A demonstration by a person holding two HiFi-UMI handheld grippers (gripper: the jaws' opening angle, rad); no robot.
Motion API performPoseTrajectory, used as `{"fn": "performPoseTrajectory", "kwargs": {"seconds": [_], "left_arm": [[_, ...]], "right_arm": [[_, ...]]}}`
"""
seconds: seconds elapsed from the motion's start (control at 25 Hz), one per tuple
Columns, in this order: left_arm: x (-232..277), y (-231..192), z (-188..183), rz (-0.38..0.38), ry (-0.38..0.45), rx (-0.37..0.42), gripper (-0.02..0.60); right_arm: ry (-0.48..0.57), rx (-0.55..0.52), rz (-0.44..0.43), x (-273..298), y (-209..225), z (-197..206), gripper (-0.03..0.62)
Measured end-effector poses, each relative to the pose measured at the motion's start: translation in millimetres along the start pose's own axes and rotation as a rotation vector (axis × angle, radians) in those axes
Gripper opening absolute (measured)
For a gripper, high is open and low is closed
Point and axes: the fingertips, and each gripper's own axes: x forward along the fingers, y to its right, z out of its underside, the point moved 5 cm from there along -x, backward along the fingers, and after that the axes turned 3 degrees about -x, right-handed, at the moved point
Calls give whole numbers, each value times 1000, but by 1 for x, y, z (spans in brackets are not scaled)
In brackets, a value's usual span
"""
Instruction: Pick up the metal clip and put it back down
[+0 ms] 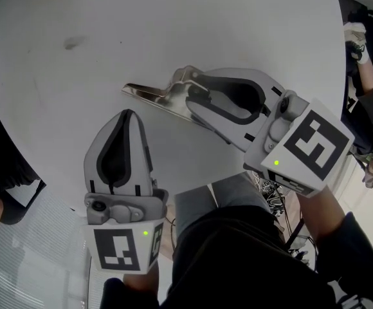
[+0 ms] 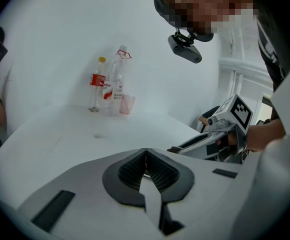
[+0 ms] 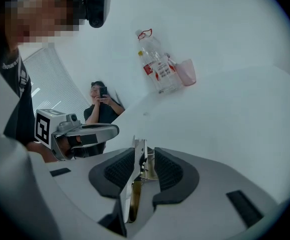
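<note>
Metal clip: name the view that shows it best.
Head view: the metal clip lies full length on the table, one end between the right gripper's jaws. Right gripper view shows that end only; left gripper view, nothing clear.

No legible txt, red label on bottle [image 2: 96,81] too small to read, cube markers [image 1: 316,145] b&w patterns only
</note>
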Motion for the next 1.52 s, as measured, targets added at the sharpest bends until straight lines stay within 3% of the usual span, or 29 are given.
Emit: {"fn": "performPoseTrajectory", "kwargs": {"seconds": [0.48, 0.72, 1.04, 1.52], "left_arm": [[-20, 5, -28, -19, 72, 47, 21], [-36, 21, -53, -26, 103, 70, 21], [-47, 28, -70, -24, 116, 75, 21], [-107, 62, -123, -45, 220, 162, 21]], "right_arm": [[123, -86, 46, -22, -9, -36, 115], [125, -142, 103, -57, -17, -57, 114], [225, -149, 89, -75, -35, -85, 25], [356, -269, 154, -152, -84, -129, 18]]}}
